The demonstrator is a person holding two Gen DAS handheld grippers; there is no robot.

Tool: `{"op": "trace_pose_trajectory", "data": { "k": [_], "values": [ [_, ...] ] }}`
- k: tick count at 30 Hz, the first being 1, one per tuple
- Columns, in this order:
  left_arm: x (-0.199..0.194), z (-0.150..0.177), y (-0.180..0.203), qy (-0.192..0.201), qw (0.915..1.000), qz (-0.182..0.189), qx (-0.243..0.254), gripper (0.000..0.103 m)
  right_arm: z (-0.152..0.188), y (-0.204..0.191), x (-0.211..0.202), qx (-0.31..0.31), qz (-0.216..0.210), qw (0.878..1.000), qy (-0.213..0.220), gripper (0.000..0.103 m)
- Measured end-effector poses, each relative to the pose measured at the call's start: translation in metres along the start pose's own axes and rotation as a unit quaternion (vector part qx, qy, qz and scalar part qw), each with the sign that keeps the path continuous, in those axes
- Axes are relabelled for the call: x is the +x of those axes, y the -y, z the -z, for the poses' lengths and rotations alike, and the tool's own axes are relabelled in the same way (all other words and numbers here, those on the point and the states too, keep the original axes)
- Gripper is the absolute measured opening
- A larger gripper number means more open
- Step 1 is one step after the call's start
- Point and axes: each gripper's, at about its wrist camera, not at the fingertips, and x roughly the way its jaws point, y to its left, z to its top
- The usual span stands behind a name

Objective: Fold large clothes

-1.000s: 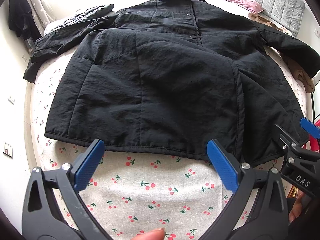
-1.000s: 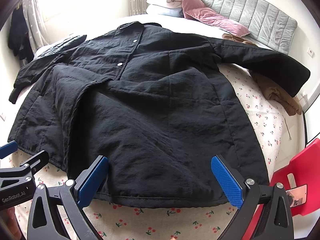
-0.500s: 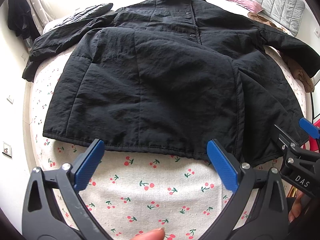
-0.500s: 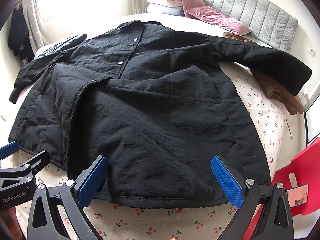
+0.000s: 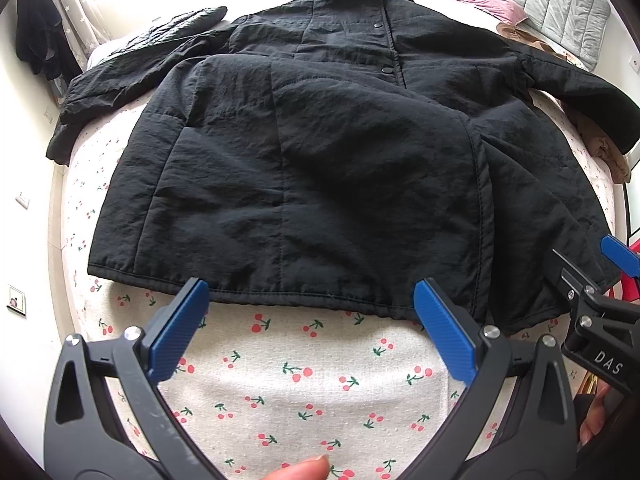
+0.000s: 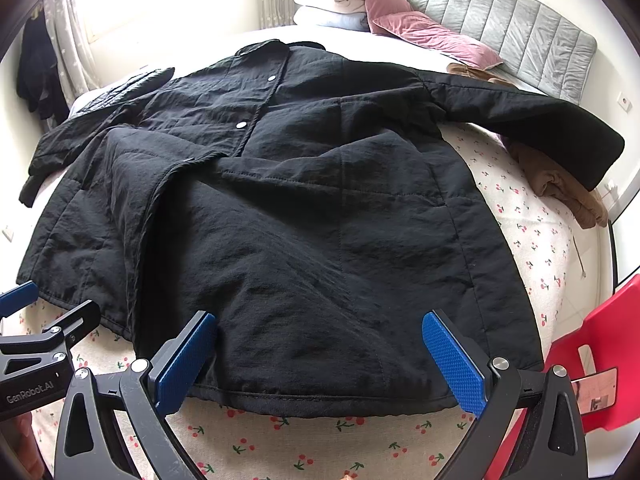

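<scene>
The black quilted coat was spread flat on the cherry-print bedsheet, sleeves out. The left gripper and right gripper were held at its hem, jaws spread wide, nothing pinched. A brown garment lay under the right sleeve.

Very little has shifted over the last second. The left hand-held gripper has eased a touch closer to the black coat: its blue fingertips, which sat just short of the hem, now line up with the hem edge, the left tip overlapping it slightly. The right hand-held gripper has crept forward as well, so the hem sits a little lower between its wide-spread fingers and less of the cherry-print bedsheet shows beneath. In the right wrist view the coat's far sleeve has slid slightly toward the frame's edge.
</scene>
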Motion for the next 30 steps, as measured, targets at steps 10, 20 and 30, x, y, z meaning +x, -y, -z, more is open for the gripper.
{"op": "trace_pose_trajectory", "data": {
  "k": [10, 20, 30],
  "values": [
    [-0.001, -0.001, 0.000, 0.000, 1.0000, -0.001, 0.001, 0.102, 0.000, 0.000, 0.000, 0.001, 0.000, 1.000, 0.000, 0.103],
    [-0.001, -0.005, -0.002, 0.020, 0.9990, 0.030, 0.026, 0.102, -0.002, 0.004, 0.002, -0.002, -0.008, 1.000, -0.001, 0.103],
    [0.001, -0.046, -0.067, -0.024, 0.9955, 0.085, 0.036, 0.102, -0.025, 0.069, 0.000, 0.015, -0.068, 0.997, -0.018, 0.103]
  ]
}}
